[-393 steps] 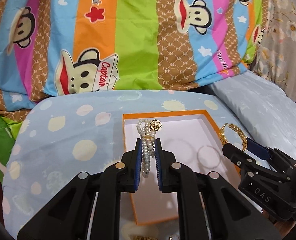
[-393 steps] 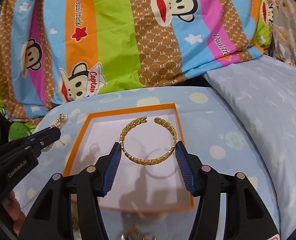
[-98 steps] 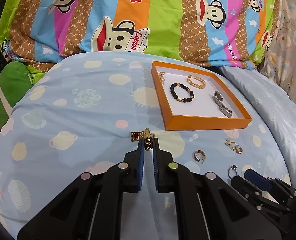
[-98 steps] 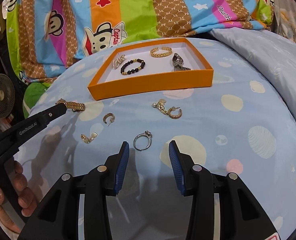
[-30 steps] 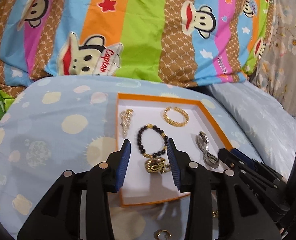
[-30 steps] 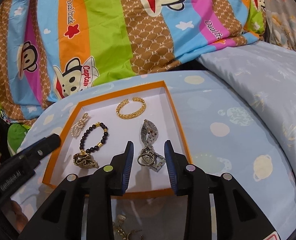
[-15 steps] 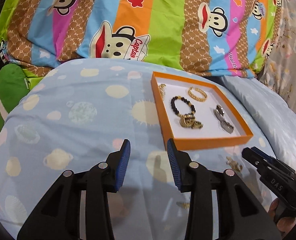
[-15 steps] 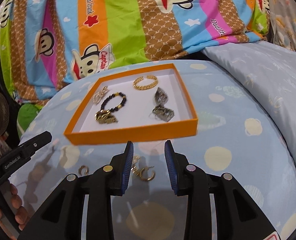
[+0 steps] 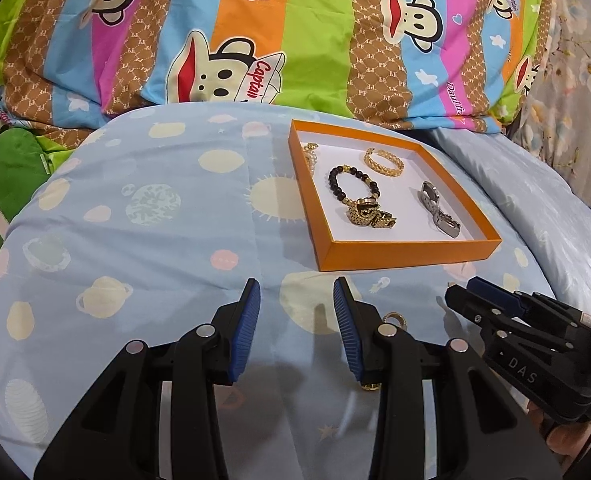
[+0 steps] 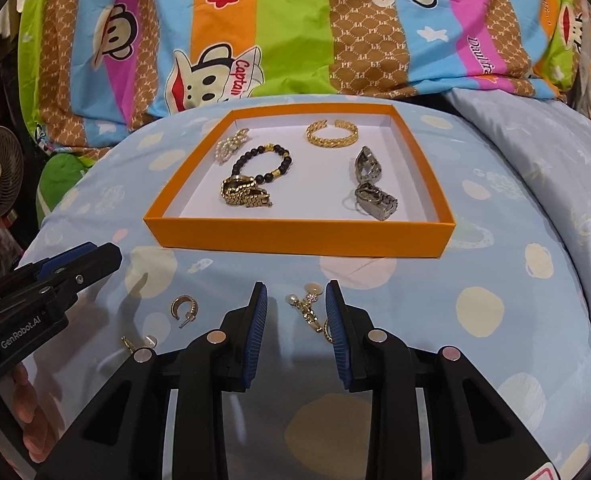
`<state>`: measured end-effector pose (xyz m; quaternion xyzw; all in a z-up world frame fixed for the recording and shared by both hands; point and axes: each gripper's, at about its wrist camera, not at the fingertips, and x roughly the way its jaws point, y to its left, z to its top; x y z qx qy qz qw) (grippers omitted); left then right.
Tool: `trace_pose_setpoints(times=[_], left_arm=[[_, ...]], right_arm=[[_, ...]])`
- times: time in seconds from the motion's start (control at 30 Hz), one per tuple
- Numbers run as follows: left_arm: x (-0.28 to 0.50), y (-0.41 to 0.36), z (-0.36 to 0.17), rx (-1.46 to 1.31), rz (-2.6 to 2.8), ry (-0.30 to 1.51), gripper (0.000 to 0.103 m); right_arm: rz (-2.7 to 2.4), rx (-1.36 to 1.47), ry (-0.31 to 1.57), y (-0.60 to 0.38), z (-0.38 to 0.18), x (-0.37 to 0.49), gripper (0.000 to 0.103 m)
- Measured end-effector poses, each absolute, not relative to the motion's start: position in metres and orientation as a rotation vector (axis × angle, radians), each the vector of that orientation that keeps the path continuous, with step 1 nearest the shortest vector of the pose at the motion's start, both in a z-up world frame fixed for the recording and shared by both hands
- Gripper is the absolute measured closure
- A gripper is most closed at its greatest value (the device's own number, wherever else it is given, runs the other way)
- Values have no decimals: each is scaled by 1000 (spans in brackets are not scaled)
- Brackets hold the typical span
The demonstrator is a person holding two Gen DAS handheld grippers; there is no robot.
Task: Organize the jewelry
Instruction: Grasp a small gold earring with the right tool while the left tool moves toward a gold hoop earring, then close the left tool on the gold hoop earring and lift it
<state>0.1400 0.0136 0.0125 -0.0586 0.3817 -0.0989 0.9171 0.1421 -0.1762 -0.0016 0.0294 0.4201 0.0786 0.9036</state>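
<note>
Pickup step: my right gripper (image 10: 295, 312), jaws just narrowing but empty, straddles the gold-and-pearl earring cluster (image 10: 309, 308) before the shallow orange cardboard tray (image 10: 299, 236); next, clamp it.

Empty left tool (image 9: 296, 296) hovers over bedsheet (image 9: 135, 248), near orange tray (image 9: 407, 252)
</note>
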Motion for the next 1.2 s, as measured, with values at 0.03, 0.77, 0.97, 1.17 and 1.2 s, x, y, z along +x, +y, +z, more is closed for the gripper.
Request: trace_pose_setpoints(times=[0.03, 0.77, 0.97, 1.17, 1.2], left_arm=[[140, 13, 12, -120, -206, 787, 66], [133, 0, 13, -128, -321, 804, 66], [128, -36, 6, -52, -394, 852, 66], [135, -63, -3, 5, -376, 903, 67], [135, -65, -3, 18, -366, 897, 69]], right_arm=[[166, 66, 875, -177, -3, 143, 80], [25, 251, 735, -236, 17, 111, 98], [47, 219, 766, -224, 10, 111, 98], [43, 231, 767, -223, 9, 111, 98], [40, 236, 768, -224, 9, 111, 98]])
